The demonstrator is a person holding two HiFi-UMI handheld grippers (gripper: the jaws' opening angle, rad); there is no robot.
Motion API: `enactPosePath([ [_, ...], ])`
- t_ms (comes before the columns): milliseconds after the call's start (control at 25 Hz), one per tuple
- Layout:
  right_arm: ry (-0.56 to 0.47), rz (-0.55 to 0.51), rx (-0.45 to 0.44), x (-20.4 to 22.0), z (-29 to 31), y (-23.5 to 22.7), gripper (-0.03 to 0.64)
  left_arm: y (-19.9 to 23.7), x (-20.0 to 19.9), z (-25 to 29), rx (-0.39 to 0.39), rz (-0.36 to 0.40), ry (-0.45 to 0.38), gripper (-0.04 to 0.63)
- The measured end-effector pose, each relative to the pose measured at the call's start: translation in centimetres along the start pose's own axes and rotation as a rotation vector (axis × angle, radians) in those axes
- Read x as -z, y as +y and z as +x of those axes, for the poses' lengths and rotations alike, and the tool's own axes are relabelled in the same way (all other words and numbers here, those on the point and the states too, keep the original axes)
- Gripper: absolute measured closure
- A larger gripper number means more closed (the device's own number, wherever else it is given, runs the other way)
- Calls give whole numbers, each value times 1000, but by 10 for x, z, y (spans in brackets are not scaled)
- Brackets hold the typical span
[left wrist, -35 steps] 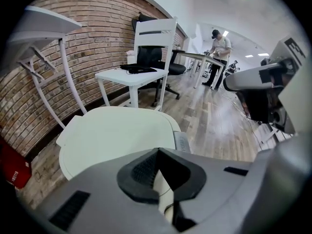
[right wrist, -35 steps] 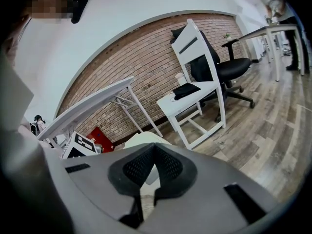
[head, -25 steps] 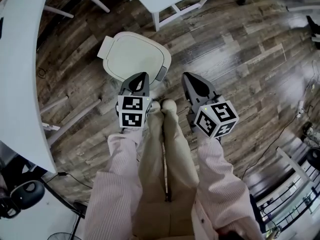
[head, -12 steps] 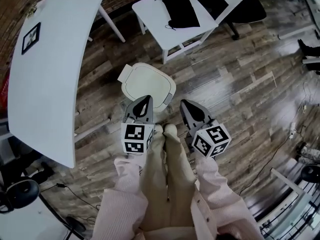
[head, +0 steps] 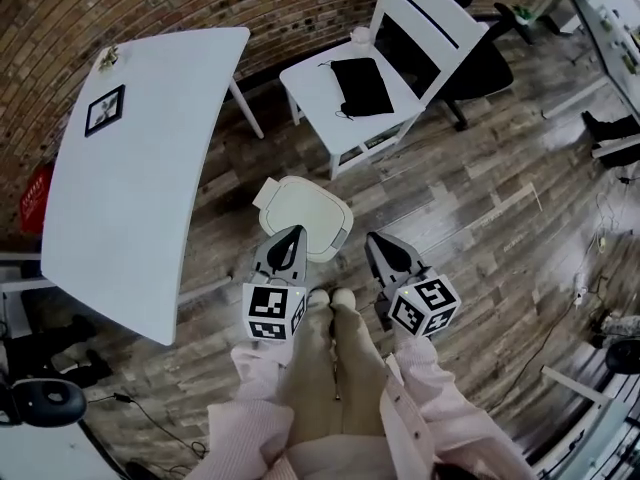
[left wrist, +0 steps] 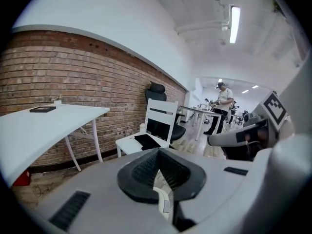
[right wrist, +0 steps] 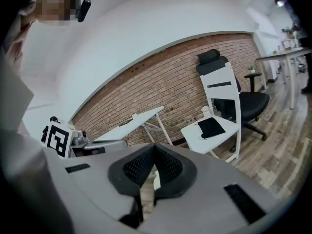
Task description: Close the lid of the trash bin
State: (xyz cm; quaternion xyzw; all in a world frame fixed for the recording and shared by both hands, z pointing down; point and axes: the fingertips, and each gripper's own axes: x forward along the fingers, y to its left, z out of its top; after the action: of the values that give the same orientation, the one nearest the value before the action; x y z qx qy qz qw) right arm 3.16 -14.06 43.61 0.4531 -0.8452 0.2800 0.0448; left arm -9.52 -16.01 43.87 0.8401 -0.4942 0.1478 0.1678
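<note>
One trash bin (head: 305, 216), two claws (head: 293, 232) (head: 376, 239), two chairs (head: 432, 16) (head: 495, 63), one black pouch (head: 360, 86)

Head view steeply down; gripper views near-level; all share white chair (head: 310, 93).

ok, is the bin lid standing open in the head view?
No, the lid lies flat on top of the trash bin, with no gap showing.
</note>
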Motion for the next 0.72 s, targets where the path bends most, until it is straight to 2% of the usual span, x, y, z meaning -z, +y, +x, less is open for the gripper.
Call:
enactPosePath([
  [720, -179, -100, -5, -90, -39, 37, 614, 12, -95, -74, -64, 37, -177, 603],
])
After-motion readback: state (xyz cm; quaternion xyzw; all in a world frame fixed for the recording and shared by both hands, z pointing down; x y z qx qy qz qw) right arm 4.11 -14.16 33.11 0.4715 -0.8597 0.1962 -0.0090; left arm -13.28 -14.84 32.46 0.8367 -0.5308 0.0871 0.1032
